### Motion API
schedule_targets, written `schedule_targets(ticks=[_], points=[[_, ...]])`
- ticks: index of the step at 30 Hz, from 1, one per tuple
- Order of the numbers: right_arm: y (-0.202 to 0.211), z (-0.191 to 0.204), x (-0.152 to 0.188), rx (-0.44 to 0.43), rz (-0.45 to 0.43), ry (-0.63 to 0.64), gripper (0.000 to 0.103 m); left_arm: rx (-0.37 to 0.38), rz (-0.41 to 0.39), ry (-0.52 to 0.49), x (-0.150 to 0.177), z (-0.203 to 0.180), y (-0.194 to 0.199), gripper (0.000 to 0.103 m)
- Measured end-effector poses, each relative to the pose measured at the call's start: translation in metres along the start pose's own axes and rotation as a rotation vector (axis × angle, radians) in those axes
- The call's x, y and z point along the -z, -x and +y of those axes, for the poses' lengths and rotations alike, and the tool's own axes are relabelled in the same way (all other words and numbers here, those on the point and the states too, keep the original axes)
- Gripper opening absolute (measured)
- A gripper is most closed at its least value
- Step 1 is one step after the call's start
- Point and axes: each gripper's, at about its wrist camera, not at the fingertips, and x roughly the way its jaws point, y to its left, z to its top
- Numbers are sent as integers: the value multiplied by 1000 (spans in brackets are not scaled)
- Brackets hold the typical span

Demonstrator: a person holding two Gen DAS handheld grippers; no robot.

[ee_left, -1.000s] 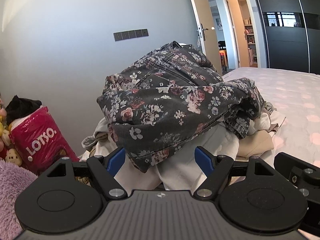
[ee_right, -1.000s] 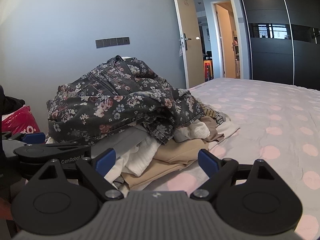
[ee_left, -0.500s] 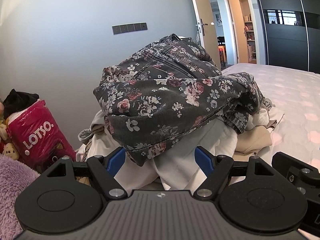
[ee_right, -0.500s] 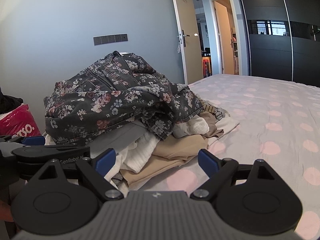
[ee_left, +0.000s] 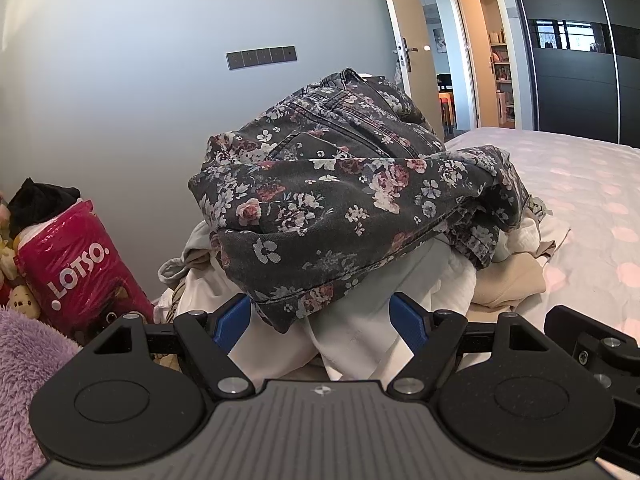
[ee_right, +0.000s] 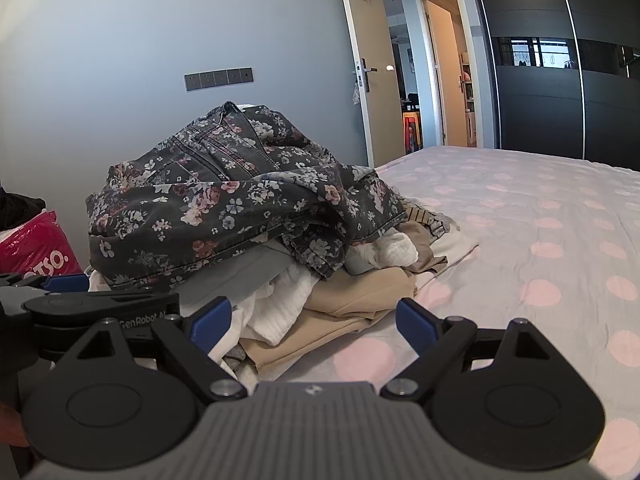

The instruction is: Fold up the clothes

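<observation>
the left gripper [ee_left: 320,318] stood wide open with nothing between its blue fingers [ee_left: 232,318], held low and just in front of the clothes pile [ee_left: 360,280]. its opening faced the hanging hem of the floral jeans [ee_left: 340,200] and the white garment [ee_left: 360,332] beneath; whether a finger touched the cloth could not be told. the right gripper [ee_right: 310,320] was likewise spread wide and empty, its blue fingertips [ee_right: 416,320] over the front edge of the pile and the bed [ee_right: 540,220]. in the right wrist view the left gripper's black body [ee_right: 100,308] sat just to the left, close beside the pile.

the dark grey floral jeans lay crumpled on top of the heap, waistband uppermost toward the wall, one leg draped down the right side. below them lay a grey garment [ee_right: 248,272], a white ribbed knit [ee_right: 280,312] and a beige folded piece [ee_right: 352,300] resting on the bed's pink-dotted sheet. a striped scrap [ee_right: 420,214] showed at the pile's far right edge.

left of the pile stood a pink lotso bag [ee_left: 76,272] with something black [ee_left: 40,200] on top, small plush toys [ee_left: 24,296] beside it and a purple fuzzy fabric [ee_left: 24,360] in the near corner. behind, a grey wall bore a switch panel [ee_left: 262,57]; an open door [ee_left: 404,40] and a dark wardrobe [ee_left: 580,60] stood to the right.
</observation>
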Motion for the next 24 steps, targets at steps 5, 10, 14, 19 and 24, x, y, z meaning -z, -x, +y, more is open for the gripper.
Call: schedule_targets(ticks=[5,10,14,19,24], points=[[0,0,-1,1,2,-1,91,1,0,2,0,1,0,76],[0,0,0,-1,3,-5,91,0,4,1,0,0,-1,76],[-1,0,1,0,5,-7,91,-1,6,2,0,0,-1,76],[-2,-2,1,-2,7,-16,91,-5,-3,1,0,-1,0,76],[-2,-3,1,-1,4,-20,91,-9,-12,1,0,-1,1,76]])
